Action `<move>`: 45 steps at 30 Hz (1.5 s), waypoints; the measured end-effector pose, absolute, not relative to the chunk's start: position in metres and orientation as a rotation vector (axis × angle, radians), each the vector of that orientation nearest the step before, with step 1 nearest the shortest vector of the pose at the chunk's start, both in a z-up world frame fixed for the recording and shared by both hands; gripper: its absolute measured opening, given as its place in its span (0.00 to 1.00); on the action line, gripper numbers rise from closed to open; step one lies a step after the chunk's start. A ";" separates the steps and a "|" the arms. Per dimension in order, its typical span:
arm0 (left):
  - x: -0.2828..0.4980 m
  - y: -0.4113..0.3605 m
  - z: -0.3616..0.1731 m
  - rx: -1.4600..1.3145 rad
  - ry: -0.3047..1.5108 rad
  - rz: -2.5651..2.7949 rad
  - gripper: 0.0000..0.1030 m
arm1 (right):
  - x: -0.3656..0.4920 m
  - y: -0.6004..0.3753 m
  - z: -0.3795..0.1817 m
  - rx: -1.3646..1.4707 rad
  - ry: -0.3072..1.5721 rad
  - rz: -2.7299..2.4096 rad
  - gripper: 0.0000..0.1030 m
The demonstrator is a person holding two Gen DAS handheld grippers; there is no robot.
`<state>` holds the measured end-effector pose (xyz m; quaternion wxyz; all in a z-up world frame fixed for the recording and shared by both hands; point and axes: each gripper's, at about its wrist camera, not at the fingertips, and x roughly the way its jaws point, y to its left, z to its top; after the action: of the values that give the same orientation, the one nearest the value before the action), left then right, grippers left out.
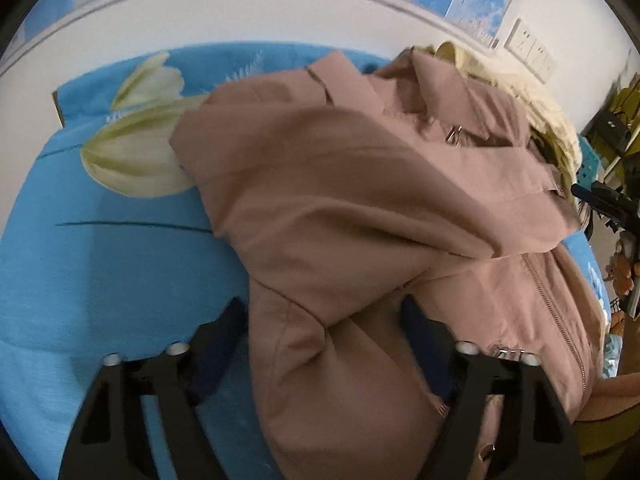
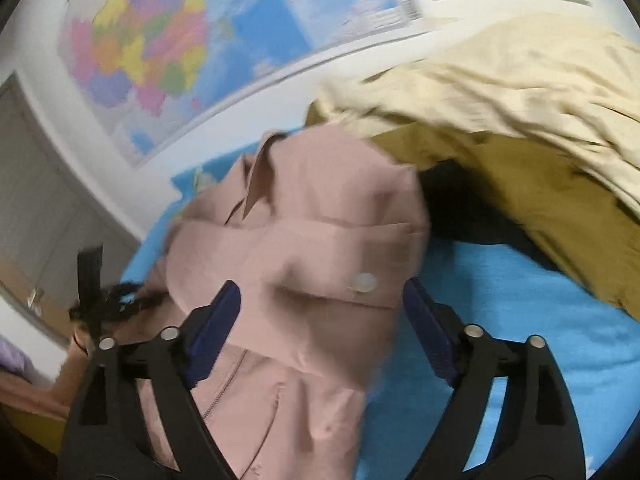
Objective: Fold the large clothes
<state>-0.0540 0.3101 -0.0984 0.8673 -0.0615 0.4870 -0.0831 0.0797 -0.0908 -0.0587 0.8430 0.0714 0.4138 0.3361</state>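
A dusty-pink zip jacket (image 1: pixel 340 200) lies bunched on a blue flowered bed sheet (image 1: pixel 100 280). My left gripper (image 1: pixel 322 320) hangs just over its lower part with the jaws wide. A fold of the jacket runs between the blue pads (image 1: pixel 224 328), and I see no pinch on it. In the right wrist view the same jacket (image 2: pixel 320 220) shows a sleeve laid across it, with a pale button. My right gripper (image 2: pixel 320 300) straddles that sleeve, open, with the fingers clear of the cloth on both sides.
A beige and olive garment (image 2: pixel 520 120) is heaped at the far right of the bed, against the jacket's collar. A white wall with a coloured map (image 2: pixel 152 48) runs behind the bed. Wall sockets (image 1: pixel 528 48) and a cluttered shelf (image 1: pixel 616 128) stand at the right.
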 end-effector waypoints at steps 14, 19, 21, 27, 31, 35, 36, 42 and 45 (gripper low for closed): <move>-0.071 0.345 -0.086 -0.219 1.003 -0.001 0.19 | 0.112 -0.048 -0.051 -0.047 0.865 0.638 0.26; -0.094 0.355 -0.084 -0.323 0.998 -0.130 0.53 | 0.076 -0.098 -0.060 0.069 0.876 0.682 0.81; -0.108 0.347 -0.079 -0.309 0.978 -0.170 0.57 | 0.056 -0.115 -0.073 0.097 0.934 0.702 0.82; -0.139 0.309 -0.090 -0.264 1.012 -0.284 0.75 | 0.008 -0.113 -0.110 0.065 1.075 0.733 0.79; -0.150 0.292 -0.099 -0.212 1.003 -0.246 0.34 | 0.000 -0.108 -0.114 0.083 1.074 0.749 0.04; -0.158 0.304 -0.090 -0.258 0.979 -0.147 0.05 | -0.006 -0.134 -0.086 0.170 0.969 0.714 0.03; -0.162 0.309 -0.087 -0.265 0.967 -0.135 0.05 | -0.008 -0.141 -0.078 0.180 0.936 0.700 0.03; -0.191 0.314 -0.099 -0.266 0.987 -0.147 0.07 | -0.006 -0.146 -0.105 0.212 1.037 0.644 0.06; -0.207 0.319 -0.097 -0.311 0.965 -0.184 0.28 | -0.008 -0.148 -0.112 0.274 1.058 0.679 0.28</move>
<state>-0.2070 0.3192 -0.0970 0.8702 -0.1485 0.4615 -0.0880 -0.0076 -0.1480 -0.1117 0.8001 0.1277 0.4931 0.3168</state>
